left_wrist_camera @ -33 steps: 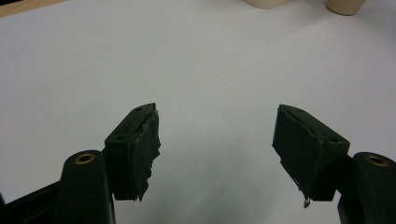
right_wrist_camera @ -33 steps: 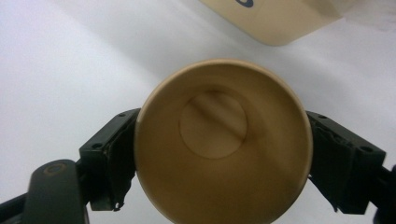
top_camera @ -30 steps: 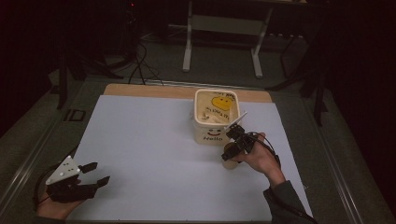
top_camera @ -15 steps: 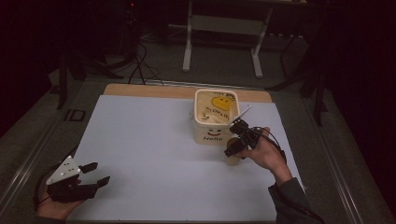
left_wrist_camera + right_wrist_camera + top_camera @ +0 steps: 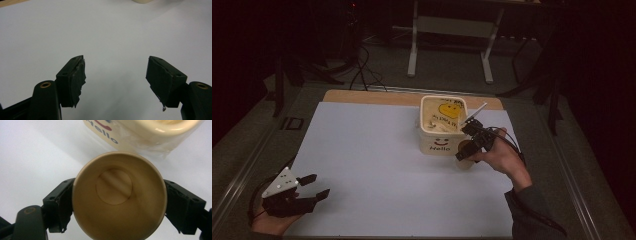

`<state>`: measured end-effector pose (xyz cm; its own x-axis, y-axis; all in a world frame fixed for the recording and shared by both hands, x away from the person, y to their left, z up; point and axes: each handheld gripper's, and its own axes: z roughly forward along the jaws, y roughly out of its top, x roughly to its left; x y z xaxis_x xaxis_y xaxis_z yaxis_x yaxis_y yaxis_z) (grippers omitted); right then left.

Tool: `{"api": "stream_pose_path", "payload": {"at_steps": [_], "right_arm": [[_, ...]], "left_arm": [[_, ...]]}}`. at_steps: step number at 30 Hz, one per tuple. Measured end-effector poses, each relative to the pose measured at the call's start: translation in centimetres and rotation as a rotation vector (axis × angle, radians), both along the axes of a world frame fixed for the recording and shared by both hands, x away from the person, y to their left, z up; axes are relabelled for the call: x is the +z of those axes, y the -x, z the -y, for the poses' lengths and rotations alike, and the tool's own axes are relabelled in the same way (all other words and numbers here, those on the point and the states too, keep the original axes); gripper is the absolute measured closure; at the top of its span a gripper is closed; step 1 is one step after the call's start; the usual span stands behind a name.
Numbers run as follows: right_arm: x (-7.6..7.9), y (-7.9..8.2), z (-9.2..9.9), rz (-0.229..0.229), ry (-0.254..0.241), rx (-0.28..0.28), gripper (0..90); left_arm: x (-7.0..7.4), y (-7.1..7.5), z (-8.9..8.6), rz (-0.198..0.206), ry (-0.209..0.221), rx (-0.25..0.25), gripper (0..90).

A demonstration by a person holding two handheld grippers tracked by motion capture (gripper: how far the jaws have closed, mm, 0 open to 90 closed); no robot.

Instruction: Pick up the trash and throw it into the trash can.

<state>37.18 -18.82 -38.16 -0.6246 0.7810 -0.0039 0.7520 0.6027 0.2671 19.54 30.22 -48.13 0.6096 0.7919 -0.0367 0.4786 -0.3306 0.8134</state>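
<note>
Beside the tub (image 5: 443,131), on its right, the right gripper (image 5: 120,205) has its jaws around a paper cup (image 5: 119,195), mouth toward the camera and empty. Grasping looks done; carrying or placing it remains. At the near-left corner, the left gripper (image 5: 307,187) rests wide apart, idle.

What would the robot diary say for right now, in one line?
right gripper: shut on tan paper cup | beside cream plastic tub | left gripper: open, empty | white table
</note>
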Motion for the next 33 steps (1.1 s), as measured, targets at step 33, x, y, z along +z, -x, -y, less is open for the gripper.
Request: {"api": "stream_pose_path", "payload": {"at_steps": [33], "right_arm": [[7.6, -1.4, 1.5, 0.051, -0.025, 0.012, 17.2]], "left_arm": [[-0.1, 0.0, 0.1, -0.010, -0.001, -0.006, 31.5]]}}
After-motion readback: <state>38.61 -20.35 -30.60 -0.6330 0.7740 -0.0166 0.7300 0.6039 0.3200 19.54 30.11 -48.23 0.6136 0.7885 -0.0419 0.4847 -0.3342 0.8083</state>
